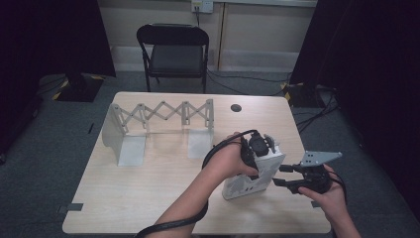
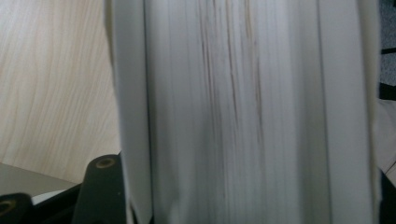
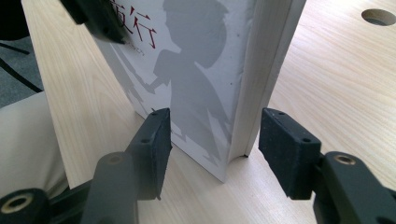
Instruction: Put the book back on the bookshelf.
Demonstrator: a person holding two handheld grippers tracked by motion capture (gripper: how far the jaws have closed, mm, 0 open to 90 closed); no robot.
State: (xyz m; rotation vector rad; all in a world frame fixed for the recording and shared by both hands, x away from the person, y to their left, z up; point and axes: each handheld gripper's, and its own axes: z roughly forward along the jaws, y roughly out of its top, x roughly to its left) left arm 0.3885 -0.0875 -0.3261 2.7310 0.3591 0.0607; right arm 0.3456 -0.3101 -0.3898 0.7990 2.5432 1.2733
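A dim room is seen in the high view: grey carpet, black curtains at both sides, a pale wall at the back. A black folding chair [image 1: 172,52] is set behind a light wooden table [image 1: 148,198], which has a round cable hole [image 1: 236,107] near its far edge. On the left half of the table a grey expanding rack [image 1: 158,126] is stood, its scissor links stretched between two end plates.

Near the right front of the table a thick white book [image 1: 252,176] is stood upright. It is met from above by the left hand-held gripper [image 1: 258,148], and its lower corner is approached from the right by the right hand-held gripper [image 1: 283,176].

The book's cover is made out in the right gripper view: a grey silhouette figure and red characters on white [image 3: 196,79], with the page edge turned toward the right jaw. The right jaws are held half open astride the lower corner, one jaw by the cover, the other by the page block, with gaps on both sides.

The left gripper view is taken up by the blurred page edges [image 2: 243,107], with table wood at the left. One jaw is seen beside the cover there; the other is hidden, so whether the book is pressed cannot be told.
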